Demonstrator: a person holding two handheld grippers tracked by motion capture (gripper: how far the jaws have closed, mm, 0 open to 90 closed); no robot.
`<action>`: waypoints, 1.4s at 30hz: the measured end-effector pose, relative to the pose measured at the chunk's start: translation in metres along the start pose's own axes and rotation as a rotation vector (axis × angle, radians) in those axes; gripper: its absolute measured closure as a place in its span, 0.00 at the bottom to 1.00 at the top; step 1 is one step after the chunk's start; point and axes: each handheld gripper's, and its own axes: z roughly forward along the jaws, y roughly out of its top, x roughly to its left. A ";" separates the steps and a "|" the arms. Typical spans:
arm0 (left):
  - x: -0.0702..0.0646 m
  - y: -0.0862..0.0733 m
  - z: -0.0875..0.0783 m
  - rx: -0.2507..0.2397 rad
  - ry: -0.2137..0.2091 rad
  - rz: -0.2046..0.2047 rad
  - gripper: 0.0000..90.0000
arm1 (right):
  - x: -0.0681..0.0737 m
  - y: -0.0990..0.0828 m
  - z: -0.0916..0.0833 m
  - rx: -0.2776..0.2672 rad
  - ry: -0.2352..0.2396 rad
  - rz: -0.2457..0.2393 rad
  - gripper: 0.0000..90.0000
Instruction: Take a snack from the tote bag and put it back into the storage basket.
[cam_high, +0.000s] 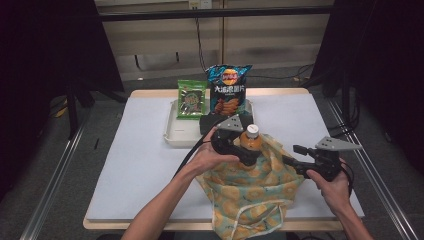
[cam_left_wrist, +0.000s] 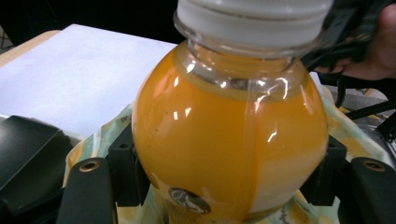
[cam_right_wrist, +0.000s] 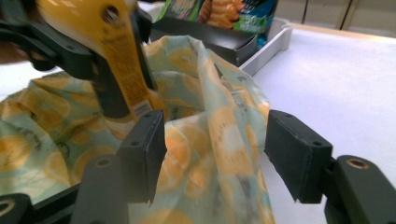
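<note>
desk (cam_high: 145, 165), white-topped, seen from the high view; items listed left to right.

green snack packet (cam_high: 191, 98): upright in the white tray (cam_high: 172, 134) at the far middle of the desk, left side of the tray.

blue crisp bag (cam_high: 228, 89): upright in the same tray, just right of the green packet and taller than it.

black box (cam_high: 212, 122): in the tray, in front of the crisp bag.

left gripper (cam_high: 239, 150): held in the person's left hand (cam_high: 207, 157), just in front of the tray and above the bag's mouth. its jaws press on either side of the orange juice bottle (cam_left_wrist: 229, 140), below the shoulder; the pads (cam_left_wrist: 126, 168) touch the bottle's wall on both sides in the left gripper view. firmly gripped.

orange juice bottle: upright, white cap on top, orange liquid inside, label running down its side. it sits in the opening of the lemon-print cloth bag (cam_high: 250, 192), its lower part within the fabric, its neck and cap above it.

lemon-print cloth bag: pale green with yellow fruit print, at the near middle of the desk, its lower edge hanging over the near rim.

right gripper (cam_high: 295, 159): held in the person's right hand (cam_high: 332, 187), at the bag's right edge. in the right gripper view its jaws stand partly apart with a raised fold of the bag's rim between them; the cloth lies against the left pad (cam_right_wrist: 144, 149), while the right pad stands off it, so the cloth is not pinched.
</note>
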 end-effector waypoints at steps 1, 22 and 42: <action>0.000 0.000 -0.003 -0.008 0.001 -0.002 0.36 | 0.000 0.004 0.004 0.007 0.013 -0.001 0.45; 0.000 0.008 -0.052 -0.092 0.056 -0.016 0.36 | 0.006 0.015 0.049 0.089 0.108 -0.050 0.97; 0.016 0.009 -0.092 -0.131 0.144 -0.041 0.36 | 0.021 -0.024 0.020 0.198 0.151 -0.102 1.00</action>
